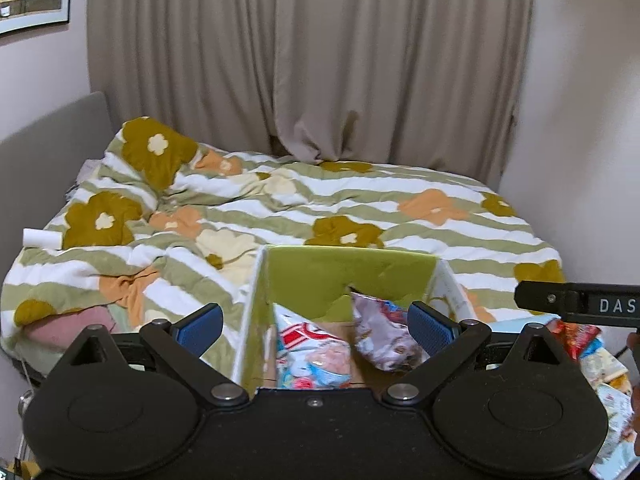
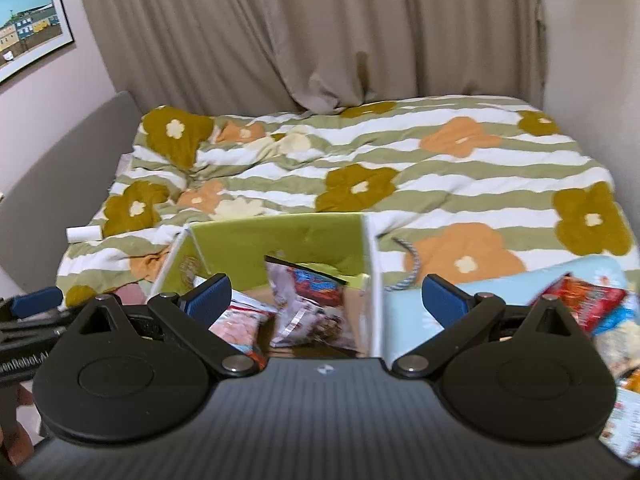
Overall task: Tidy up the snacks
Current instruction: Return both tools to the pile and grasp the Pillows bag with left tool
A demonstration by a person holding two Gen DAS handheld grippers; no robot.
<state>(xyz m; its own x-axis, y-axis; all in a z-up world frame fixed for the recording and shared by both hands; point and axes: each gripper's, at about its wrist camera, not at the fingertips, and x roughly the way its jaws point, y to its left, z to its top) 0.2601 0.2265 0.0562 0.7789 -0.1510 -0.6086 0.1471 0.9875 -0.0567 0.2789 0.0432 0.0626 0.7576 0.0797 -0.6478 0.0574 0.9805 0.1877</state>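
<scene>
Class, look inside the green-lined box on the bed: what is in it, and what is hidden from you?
Inside the box stand two snack bags: a red-and-blue one and a purple-grey one. A hand-held gripper body covers the box's near part in each view.

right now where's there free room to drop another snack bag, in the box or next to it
In the box, bare cardboard floor shows right of the purple bag, against the right wall. Its left side is crowded by the red and white bag. The bedspread behind the box is open. The snack pile on the right is packed.
</scene>
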